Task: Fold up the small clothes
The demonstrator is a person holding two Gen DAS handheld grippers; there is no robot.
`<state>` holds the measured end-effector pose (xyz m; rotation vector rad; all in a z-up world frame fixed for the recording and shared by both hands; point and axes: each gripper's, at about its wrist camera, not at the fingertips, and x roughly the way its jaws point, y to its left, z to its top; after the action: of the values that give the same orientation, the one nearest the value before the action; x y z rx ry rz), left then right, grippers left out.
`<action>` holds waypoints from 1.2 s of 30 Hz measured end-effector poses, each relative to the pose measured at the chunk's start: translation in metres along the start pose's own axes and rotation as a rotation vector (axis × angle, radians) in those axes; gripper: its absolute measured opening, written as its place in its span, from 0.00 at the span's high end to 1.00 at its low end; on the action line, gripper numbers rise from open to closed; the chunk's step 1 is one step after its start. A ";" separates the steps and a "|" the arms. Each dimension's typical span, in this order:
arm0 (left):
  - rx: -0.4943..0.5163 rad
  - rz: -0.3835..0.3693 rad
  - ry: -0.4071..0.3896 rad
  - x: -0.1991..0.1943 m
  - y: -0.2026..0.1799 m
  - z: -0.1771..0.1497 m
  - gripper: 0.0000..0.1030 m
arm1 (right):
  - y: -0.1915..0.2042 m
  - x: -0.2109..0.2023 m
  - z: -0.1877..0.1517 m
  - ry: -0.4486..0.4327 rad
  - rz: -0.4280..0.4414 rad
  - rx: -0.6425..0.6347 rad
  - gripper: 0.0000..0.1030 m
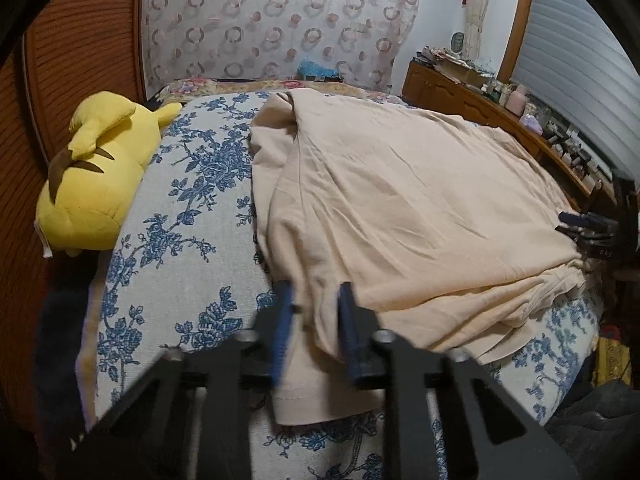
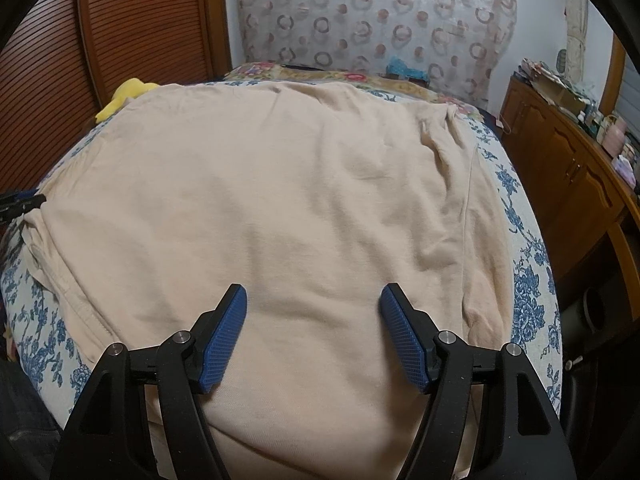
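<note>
1. Shirt (image 2: 280, 200), beige, lies spread on the floral bedspread (image 1: 180, 240).
2. Left gripper (image 1: 316, 300): fingers blurred, pinched on the shirt's near left hem.
3. Right gripper (image 2: 313, 300): fingers apart over the cloth, holding nothing.
4. Yellow plush toy (image 1: 92, 176) far left.

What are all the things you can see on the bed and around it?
Beige cotton garment: one, beige, spread across the bed.
Blue-flowered white bedcover: one, white and blue, under the garment.
Yellow plush toy: one, yellow, far left bed edge by the wall.
Circle-patterned sheer curtain: one, pale pink-grey, behind the bed.
Wooden cabinet: one, brown, right of the bed, cluttered top.
Left gripper: one, black with blue pads, blurred, garment's near left edge between its fingers.
Right gripper: one, same colours, open over the garment.
</note>
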<state>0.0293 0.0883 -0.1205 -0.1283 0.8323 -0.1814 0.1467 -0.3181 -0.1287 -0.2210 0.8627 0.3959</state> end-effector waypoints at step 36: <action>0.285 -0.381 -0.195 -0.001 -0.184 0.131 0.96 | -0.035 -0.055 -0.017 -0.096 -0.011 0.105 0.32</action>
<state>0.1059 -0.0855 0.0016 -0.0346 0.5740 -0.6336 0.1177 -0.3689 -0.0963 -0.1088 0.7847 0.3476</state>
